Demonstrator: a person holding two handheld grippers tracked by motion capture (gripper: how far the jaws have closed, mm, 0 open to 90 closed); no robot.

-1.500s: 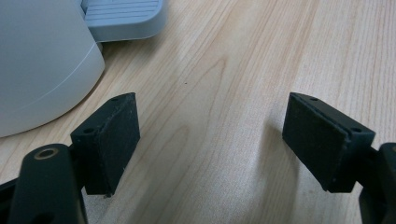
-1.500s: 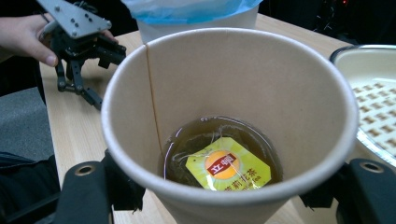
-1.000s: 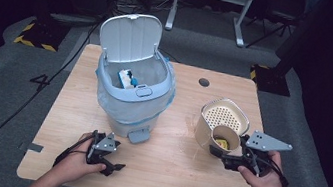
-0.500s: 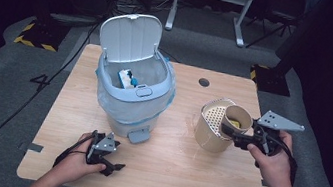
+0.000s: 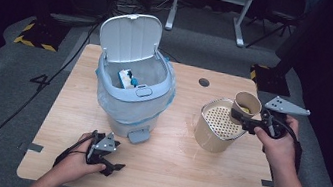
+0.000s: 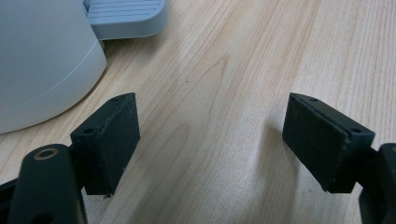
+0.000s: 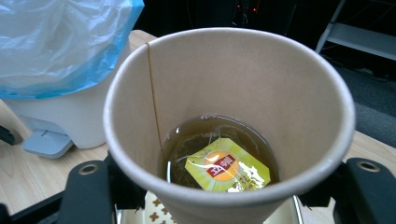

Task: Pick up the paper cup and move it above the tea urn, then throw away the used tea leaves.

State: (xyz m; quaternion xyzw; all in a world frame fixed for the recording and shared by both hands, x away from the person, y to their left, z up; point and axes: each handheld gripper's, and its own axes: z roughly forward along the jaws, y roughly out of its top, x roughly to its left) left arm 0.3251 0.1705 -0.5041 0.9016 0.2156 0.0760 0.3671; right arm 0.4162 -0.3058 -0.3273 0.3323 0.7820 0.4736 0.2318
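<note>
Right claw [image 5: 246,120]: pinching a paper cup [image 5: 246,105] by its lower wall, a black jaw on each side; the person's right hand [image 5: 276,141] holds it at the right edge of the worktop [image 5: 167,174].
Paper cup: upright, held in the air just above the far right rim of the strainer pot [image 5: 217,127]. In the right gripper view the cup [image 7: 229,121] fills the middle, with the jaws pressed to its sides near the base.
Inside the cup: a shallow pool of brownish tea and a yellow-green tea bag packet [image 7: 227,165] with an orange and red mark, lying flat at the bottom. A thin string [image 7: 154,98] runs up the inner wall to the rim.
Strainer pot: a tan round container with a perforated cream insert, standing on the right half of the worktop, directly under and beside the cup.
Left claw [image 5: 110,163]: spread wide with nothing between the jaws, resting low at the near left of the worktop in the person's left hand [image 5: 74,165]. In the left gripper view the two black pads [image 6: 114,140] stand well apart over bare wood.
Bin [image 5: 133,98]: a pale blue pedal bin, left of centre, lid [image 5: 130,37] standing open, lined with a clear bluish bag [image 5: 152,109]. A small white and blue carton [image 5: 126,78] lies inside.
Pedal [image 5: 138,136]: grey, at the bin's front foot, near the left claw but not touching it.
Worktop: light wood, with a small dark round hole [image 5: 203,82] toward the far side.
</note>
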